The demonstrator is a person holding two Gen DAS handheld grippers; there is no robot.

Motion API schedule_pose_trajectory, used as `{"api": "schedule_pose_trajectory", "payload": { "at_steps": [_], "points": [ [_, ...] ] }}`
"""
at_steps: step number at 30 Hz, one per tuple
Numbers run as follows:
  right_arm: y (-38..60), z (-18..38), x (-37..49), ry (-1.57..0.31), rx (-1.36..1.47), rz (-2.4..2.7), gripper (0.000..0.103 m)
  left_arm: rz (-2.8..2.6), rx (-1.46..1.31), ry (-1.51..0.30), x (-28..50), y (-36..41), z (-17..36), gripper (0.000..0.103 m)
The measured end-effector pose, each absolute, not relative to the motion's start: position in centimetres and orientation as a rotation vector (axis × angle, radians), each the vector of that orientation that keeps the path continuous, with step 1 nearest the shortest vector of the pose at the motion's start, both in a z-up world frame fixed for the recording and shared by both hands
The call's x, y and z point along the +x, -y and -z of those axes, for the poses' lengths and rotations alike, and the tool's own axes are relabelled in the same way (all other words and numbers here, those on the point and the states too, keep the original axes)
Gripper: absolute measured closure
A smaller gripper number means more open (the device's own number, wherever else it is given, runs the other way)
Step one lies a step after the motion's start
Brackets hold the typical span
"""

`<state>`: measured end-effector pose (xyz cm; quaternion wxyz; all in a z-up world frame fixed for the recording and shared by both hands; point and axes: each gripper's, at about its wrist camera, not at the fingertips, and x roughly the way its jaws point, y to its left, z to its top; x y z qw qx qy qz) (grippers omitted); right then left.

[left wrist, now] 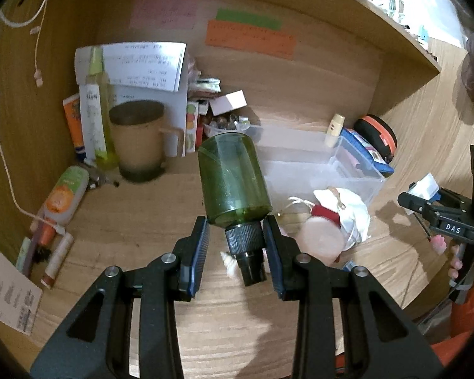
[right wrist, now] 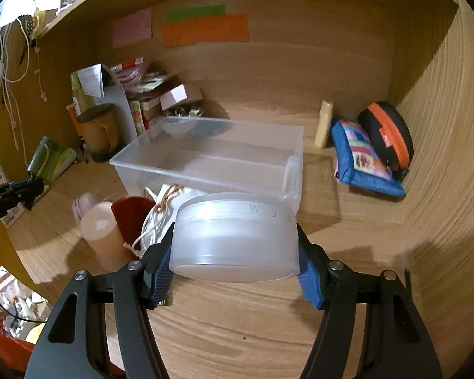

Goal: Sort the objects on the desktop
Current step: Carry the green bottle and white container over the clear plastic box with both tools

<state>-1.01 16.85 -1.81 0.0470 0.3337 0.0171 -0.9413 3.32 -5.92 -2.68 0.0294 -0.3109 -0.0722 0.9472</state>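
Item, risk: your left hand-held gripper (left wrist: 236, 246) pinches the green bottle (left wrist: 233, 180) only at its black cap, body tipped forward above the tabletop (left wrist: 230, 322), so it may swing loose; your right hand-held gripper (right wrist: 235, 254) spans the frosted jar (right wrist: 235, 237) wide, near the clear bin (right wrist: 211, 158), and may slip.

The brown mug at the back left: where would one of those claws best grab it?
Probably across the brown mug body from above or the front: it stands upright, its thin handle juts right, and tubes crowd its left. The body looks wide, so the rim wall may suit better.
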Motion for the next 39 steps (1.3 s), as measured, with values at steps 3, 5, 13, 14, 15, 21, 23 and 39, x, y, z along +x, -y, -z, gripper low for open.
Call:
{"api": "schedule_pose_trajectory", "payload": {
  "at_steps": [3,5,13,14,15,21,23,39],
  "points": [
    [-17.1,1.1,-1.5,-0.065,0.99,2.877,0.041,-2.923,-0.939,0.21,3.1,5.8,1.8,0.068],
    [-17.2,0.6,-1.8,-0.074,0.973,2.88,0.041,-2.932,-0.919,0.183,2.9,5.6,1.1,0.068],
    [-17.6,-1.5,-3.2,-0.112,0.886,2.899,0.041,-2.95,-0.88,0.091,1.3,4.2,-0.2,0.068],
    [-17.7,-1.7,-3.3,-0.11,0.874,2.9,0.041,-2.946,-0.879,0.09,1.0,4.0,-0.4,0.068],
    [-17.7,-1.9,-3.4,-0.11,0.864,2.899,0.041,-2.94,-0.875,0.088,0.7,3.9,-0.5,0.068],
    [-17.9,-2.9,-4.6,-0.129,0.822,2.901,0.041,-2.911,-0.852,0.047,-1.5,3.0,-1.5,0.068],
    [-18.0,-3.2,-5.2,-0.132,0.817,2.897,0.041,-2.896,-0.855,0.039,-2.3,2.7,-1.7,0.068],
    [-18.1,-1.9,-11.4,-0.19,0.894,2.844,0.041,-2.801,-0.964,0.026,-8.9,1.1,-0.7,0.068]
  ]
}}
